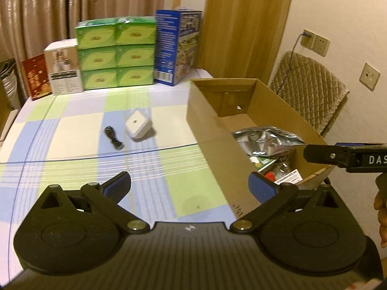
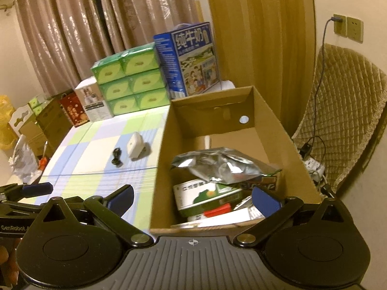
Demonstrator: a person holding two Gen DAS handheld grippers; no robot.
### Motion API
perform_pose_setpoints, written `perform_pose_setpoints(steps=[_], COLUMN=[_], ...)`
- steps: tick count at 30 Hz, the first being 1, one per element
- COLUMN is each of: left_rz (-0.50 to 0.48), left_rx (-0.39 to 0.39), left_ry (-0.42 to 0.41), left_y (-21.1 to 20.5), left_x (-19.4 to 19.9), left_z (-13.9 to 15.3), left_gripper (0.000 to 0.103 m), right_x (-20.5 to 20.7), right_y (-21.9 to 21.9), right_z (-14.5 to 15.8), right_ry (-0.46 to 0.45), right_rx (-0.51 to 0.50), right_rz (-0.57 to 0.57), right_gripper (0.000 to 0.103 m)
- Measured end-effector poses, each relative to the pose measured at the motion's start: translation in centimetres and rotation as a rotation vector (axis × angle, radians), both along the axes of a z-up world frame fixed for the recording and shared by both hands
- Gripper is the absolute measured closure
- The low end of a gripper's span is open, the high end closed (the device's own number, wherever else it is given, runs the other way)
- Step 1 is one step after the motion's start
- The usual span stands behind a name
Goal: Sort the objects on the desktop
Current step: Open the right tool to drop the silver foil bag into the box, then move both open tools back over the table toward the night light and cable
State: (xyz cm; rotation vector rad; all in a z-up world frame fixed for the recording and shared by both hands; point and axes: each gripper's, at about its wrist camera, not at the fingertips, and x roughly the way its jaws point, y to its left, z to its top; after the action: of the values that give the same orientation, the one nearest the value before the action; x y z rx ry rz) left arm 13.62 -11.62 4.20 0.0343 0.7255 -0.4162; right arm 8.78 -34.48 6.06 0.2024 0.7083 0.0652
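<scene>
Two items remain loose on the desk (image 1: 79, 130): a white charger block (image 1: 138, 126) and, just beside it on its left, a small coiled black cable (image 1: 113, 138). Both lie on the checked cloth, apart from the open cardboard box (image 1: 212, 130) to their right. The charger block is judged rigid, light and smooth-sided; its rounded corners may slip, so a grip across two opposite flat faces, low on the body, looks soundest. It appears tilted, possibly propped on its prongs, though this cannot be confirmed. The cable is judged limp and very light; it should be pinched across the bundled middle, since a hold near one end would likely let the coil unravel and trail. The box already contains a crumpled silver foil bag (image 2: 222, 164), a green-and-white packet (image 2: 208, 195) and other small packages, leaving room at the far end. The left tool (image 1: 189, 186) is spread wide and empty, held above the near part of the desk, well short of both items. The right tool (image 2: 192, 199) is likewise wide and empty, poised over the near end of the box. Stacked green cartons (image 1: 116, 53) and a blue milk case (image 1: 177, 46) stand along the far edge of the desk.
</scene>
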Motion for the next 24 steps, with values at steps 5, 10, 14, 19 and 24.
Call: perform_pose_setpoints(steps=[5, 10, 14, 19, 24], left_rz=[0.044, 0.089, 0.125, 0.153, 0.184], left_rx=[-0.013, -0.014, -0.015, -0.006, -0.002], left_ry=[-0.002, -0.004, -0.004, -0.013, -0.018], left_y=[2.5, 5.0, 6.8, 8.7, 10.3], left_x=[-0.9, -1.6, -2.1, -2.9, -3.6], left_z=[0.3, 0.5, 0.7, 1.4, 1.9], left_gripper=[0.001, 0.001, 0.001, 0.001, 0.001], right_x=[-0.5, -0.8, -1.0, -1.3, -1.5], right_y=[1.9, 3.9, 5.5, 7.4, 8.7], right_z=[0.5, 0.7, 0.8, 1.2, 1.4], right_ry=[-0.008, -0.018, -0.024, -0.042, -0.062], right_rx=[-0.008, -0.012, -0.019, -0.030, -0.025], right_rz=[0.037, 0.072, 0.105, 0.148, 0.174], right_gripper=[0.002, 0.002, 0.002, 0.002, 0.002])
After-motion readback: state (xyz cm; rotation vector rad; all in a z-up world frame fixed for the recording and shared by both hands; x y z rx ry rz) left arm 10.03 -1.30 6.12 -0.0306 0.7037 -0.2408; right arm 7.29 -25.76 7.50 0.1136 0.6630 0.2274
